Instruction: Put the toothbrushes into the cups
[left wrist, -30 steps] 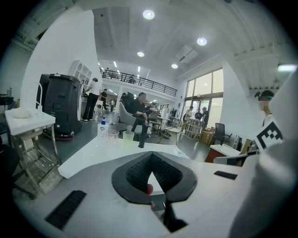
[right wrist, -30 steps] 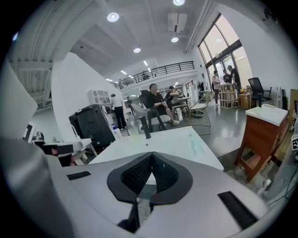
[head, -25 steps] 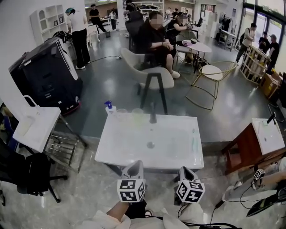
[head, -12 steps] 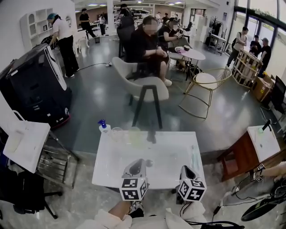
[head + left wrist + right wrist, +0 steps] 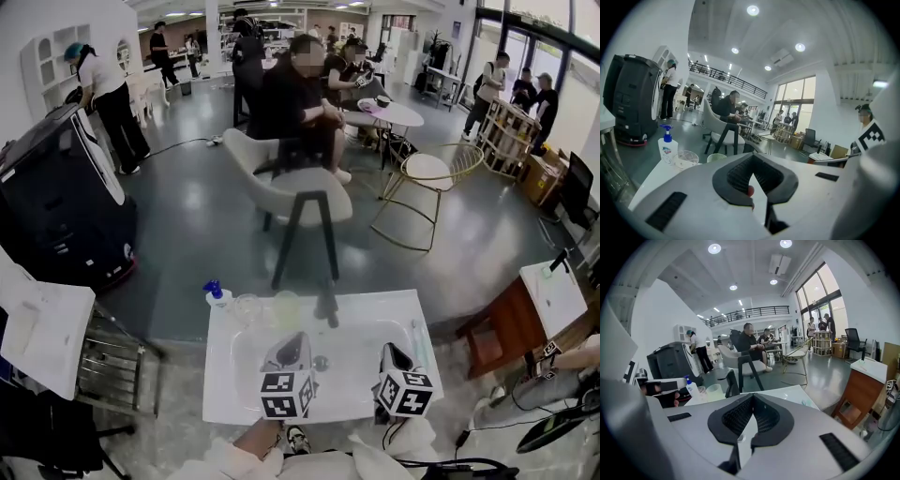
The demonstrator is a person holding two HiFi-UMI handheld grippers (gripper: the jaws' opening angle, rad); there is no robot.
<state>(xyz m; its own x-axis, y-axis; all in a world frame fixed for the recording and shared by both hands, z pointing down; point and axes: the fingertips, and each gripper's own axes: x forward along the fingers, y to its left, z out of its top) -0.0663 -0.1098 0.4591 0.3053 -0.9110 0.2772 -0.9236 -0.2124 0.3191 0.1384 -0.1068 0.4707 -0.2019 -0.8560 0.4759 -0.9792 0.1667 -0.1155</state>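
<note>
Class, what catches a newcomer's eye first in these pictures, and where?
The left gripper and right gripper hover shut and empty over a white sink, bottom centre. Along its far edge stand a soap bottle, a clear cup and a green cup. Beyond stands a white chair, a person seated behind it.

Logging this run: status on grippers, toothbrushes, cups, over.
Left gripper, right gripper: shut, empty, over the sink's near side. Toothbrush on the right rim, untouched. Clear cup and green cup at the back rim, no brush inside; faucet beside them.
</note>
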